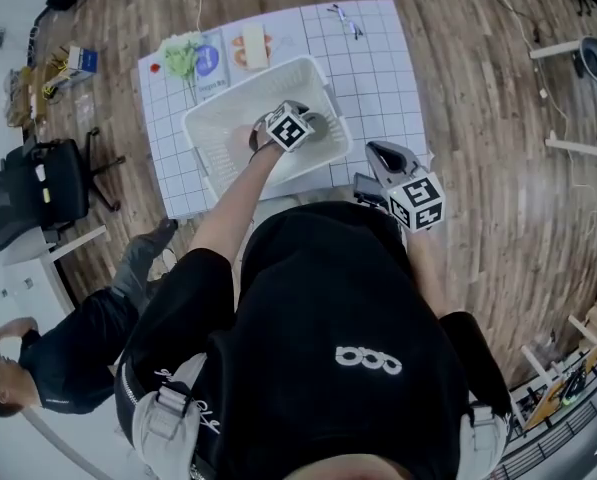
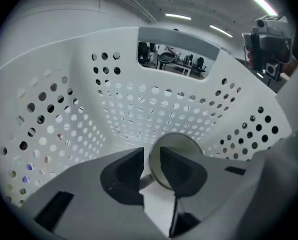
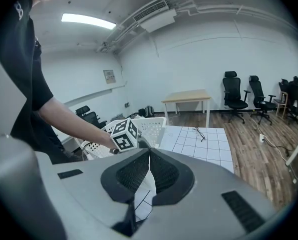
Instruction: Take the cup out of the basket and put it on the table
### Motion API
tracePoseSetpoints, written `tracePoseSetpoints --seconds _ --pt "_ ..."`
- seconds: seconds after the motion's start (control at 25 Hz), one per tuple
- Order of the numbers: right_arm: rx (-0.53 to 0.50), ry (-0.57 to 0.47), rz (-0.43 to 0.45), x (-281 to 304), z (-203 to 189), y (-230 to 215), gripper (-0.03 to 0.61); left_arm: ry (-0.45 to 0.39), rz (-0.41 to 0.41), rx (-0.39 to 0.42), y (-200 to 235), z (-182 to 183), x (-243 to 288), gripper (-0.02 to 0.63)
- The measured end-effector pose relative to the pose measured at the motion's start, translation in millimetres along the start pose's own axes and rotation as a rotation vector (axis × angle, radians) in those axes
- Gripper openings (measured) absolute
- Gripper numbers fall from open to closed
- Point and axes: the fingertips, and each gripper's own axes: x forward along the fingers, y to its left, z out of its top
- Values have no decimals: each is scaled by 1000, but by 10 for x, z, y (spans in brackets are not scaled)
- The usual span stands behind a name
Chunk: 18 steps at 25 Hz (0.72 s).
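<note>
Left gripper (image 2: 151, 159): down inside the basket (image 2: 139, 109), jaws set at a narrow gap across the near edge of the cup (image 2: 177, 151). The cup's rim wall stands between them, so the grip reads as pinched on the rim. Cup: pale, its round face turned toward the gripper, directly ahead of the jaws and a little to their right. It sits low against the basket's perforated far wall and is not lifted clear. Basket: white and perforated, with walls rising on every side of the left gripper and a handle slot above and beyond the cup. Right gripper (image 3: 149, 156): jaws pressed together with nothing between them, held apart from the work, the basket ahead and to its left. Table (image 3: 203, 139): white gridded top, reaching beyond the right gripper's jaws and to their right. Bare squares beside the basket would serve for a set-down. Spectacles (image 3: 202, 133): far on the gridded top, apart from the basket. Status, by judgement: reach and grasp done. Lifting the cup over the basket rim and placing it on the table are outstanding.
</note>
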Motion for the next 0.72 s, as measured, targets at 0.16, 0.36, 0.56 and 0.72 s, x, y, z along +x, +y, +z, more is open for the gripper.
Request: tracePoseSetpoints --seconds 0.16,0.36,0.56,0.72 --pt "6 7 -5 -14 -26 -52 25 56 -7 8 16 -59 106 81" --pt "14 18 -3 -18 -77 -84 25 83 6 9 48 -113 184 53" --pt "2 22 9 18 -62 -82 25 86 17 27 50 -89 166 38" --pt "-6 23 12 16 -37 -84 25 98 25 37 39 -99 143 35"
